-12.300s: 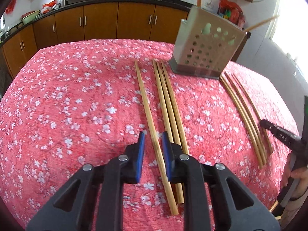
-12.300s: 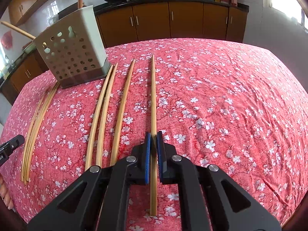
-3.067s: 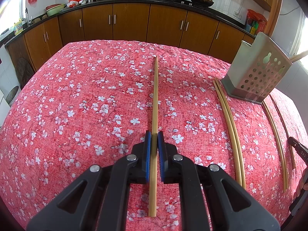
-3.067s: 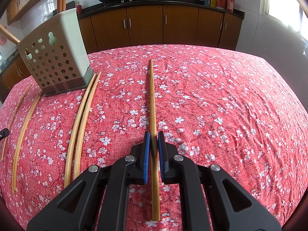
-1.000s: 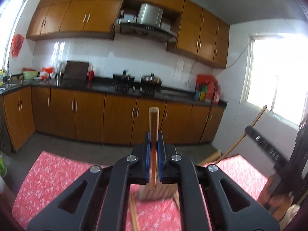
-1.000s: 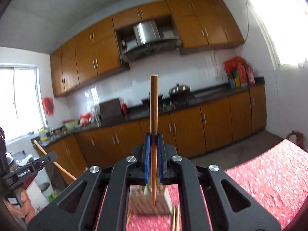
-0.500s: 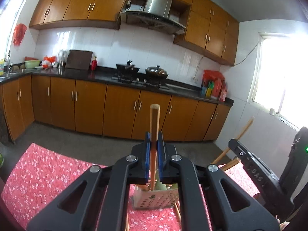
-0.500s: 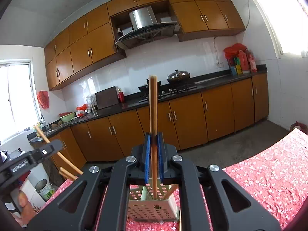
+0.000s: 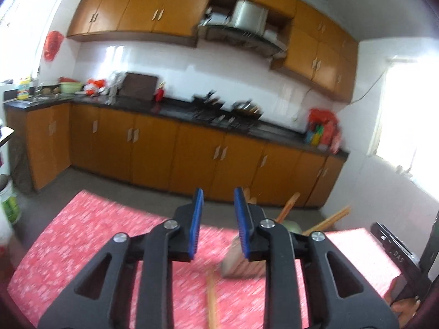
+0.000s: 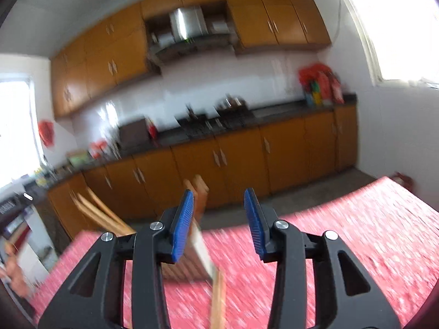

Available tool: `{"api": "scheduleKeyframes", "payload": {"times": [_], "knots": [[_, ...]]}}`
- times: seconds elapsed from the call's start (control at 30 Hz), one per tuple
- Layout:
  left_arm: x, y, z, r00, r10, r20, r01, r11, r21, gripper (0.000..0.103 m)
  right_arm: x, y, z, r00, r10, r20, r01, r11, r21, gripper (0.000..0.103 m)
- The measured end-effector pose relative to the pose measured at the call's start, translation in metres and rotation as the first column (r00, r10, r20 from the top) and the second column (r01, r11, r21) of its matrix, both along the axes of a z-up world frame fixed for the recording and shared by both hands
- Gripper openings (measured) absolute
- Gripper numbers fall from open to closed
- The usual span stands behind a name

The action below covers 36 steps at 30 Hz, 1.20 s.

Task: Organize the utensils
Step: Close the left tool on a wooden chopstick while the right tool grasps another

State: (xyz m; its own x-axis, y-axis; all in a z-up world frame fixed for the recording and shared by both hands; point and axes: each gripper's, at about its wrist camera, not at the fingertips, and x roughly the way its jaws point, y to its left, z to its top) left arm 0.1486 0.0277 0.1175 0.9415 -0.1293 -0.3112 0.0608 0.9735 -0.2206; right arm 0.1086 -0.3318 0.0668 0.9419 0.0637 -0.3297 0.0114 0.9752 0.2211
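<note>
Both views are motion-blurred. My left gripper (image 9: 218, 220) hangs above the red flowered tablecloth (image 9: 82, 235); its jaws are opening and nothing is between them. Past its right finger stands the perforated utensil holder (image 9: 233, 263), with chopsticks (image 9: 287, 209) leaning out of the top. My right gripper (image 10: 219, 219) is also opening and empty. The holder (image 10: 201, 249) sits just beyond its left pad, with chopstick tops (image 10: 199, 192) sticking up from it. Loose chopsticks lie on the cloth in front of the holder (image 9: 211, 298) (image 10: 218, 298).
The other gripper shows at each view's edge: the right one (image 9: 395, 249) with a hand (image 9: 406, 308), the left one (image 10: 11, 205) with a hand (image 10: 13, 271). Wooden kitchen cabinets (image 9: 153, 148) and a dark counter (image 10: 274, 112) run behind the table.
Both grippers were shut on upright chopsticks; now both have let go and their jaws stand apart. The chopsticks have joined those in the holder. Both hands have sunk toward the table.
</note>
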Motion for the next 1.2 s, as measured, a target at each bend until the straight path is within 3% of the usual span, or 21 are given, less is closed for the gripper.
{"api": "scheduleKeyframes", "payload": {"times": [0.1, 0.17, 0.3, 0.5, 0.53, 0.6, 0.67, 0.73, 1.03, 1.2], "knots": [[0.003, 0.013, -0.045, 0.992, 0.008, -0.124, -0.002, 0.999, 0.048, 0.026, 0.013, -0.001, -0.054, 0.976, 0.032, -0.213, -0.036, 0.999, -0.013, 0.037], [0.007, 0.016, -0.081, 0.974, -0.001, -0.227, 0.018, 0.997, 0.073, 0.026, 0.019, 0.005, -0.093, 0.934, 0.102, -0.344, -0.101, 0.995, 0.02, 0.025], [0.008, 0.012, -0.135, 0.93, -0.052, -0.365, 0.077, 0.996, 0.053, 0.025, 0.02, 0.025, -0.143, 0.862, 0.191, -0.469, -0.179, 0.981, 0.072, 0.019], [0.005, -0.003, -0.173, 0.878, -0.157, -0.452, 0.174, 0.985, -0.004, 0.025, 0.022, 0.048, -0.162, 0.829, 0.227, -0.51, -0.228, 0.972, 0.063, 0.019], [0.005, -0.007, -0.176, 0.871, -0.171, -0.46, 0.19, 0.982, -0.005, 0.025, 0.022, 0.051, -0.163, 0.832, 0.224, -0.508, -0.233, 0.971, 0.047, 0.018], [0.001, -0.016, -0.181, 0.862, -0.188, -0.471, 0.211, 0.977, -0.004, 0.025, 0.023, 0.058, -0.167, 0.839, 0.184, -0.513, -0.224, 0.974, -0.017, 0.007], [0.003, -0.026, -0.186, 0.849, -0.206, -0.488, 0.233, 0.972, -0.005, 0.022, 0.028, 0.053, -0.167, 0.852, 0.118, -0.51, -0.17, 0.984, -0.056, 0.007], [0.005, -0.032, -0.19, 0.839, -0.215, -0.5, 0.248, 0.969, 0.0, 0.019, 0.033, 0.041, -0.166, 0.857, 0.074, -0.509, -0.108, 0.993, -0.037, 0.007], [0.009, -0.048, -0.207, 0.815, -0.206, -0.541, 0.284, 0.957, 0.064, 0.011, 0.035, 0.036, -0.167, 0.868, 0.071, -0.492, -0.103, 0.994, -0.038, 0.008], [0.007, -0.056, -0.212, 0.82, -0.178, -0.544, 0.293, 0.947, 0.131, 0.01, 0.03, 0.033, -0.167, 0.867, 0.074, -0.493, -0.11, 0.993, -0.045, 0.008]]}}
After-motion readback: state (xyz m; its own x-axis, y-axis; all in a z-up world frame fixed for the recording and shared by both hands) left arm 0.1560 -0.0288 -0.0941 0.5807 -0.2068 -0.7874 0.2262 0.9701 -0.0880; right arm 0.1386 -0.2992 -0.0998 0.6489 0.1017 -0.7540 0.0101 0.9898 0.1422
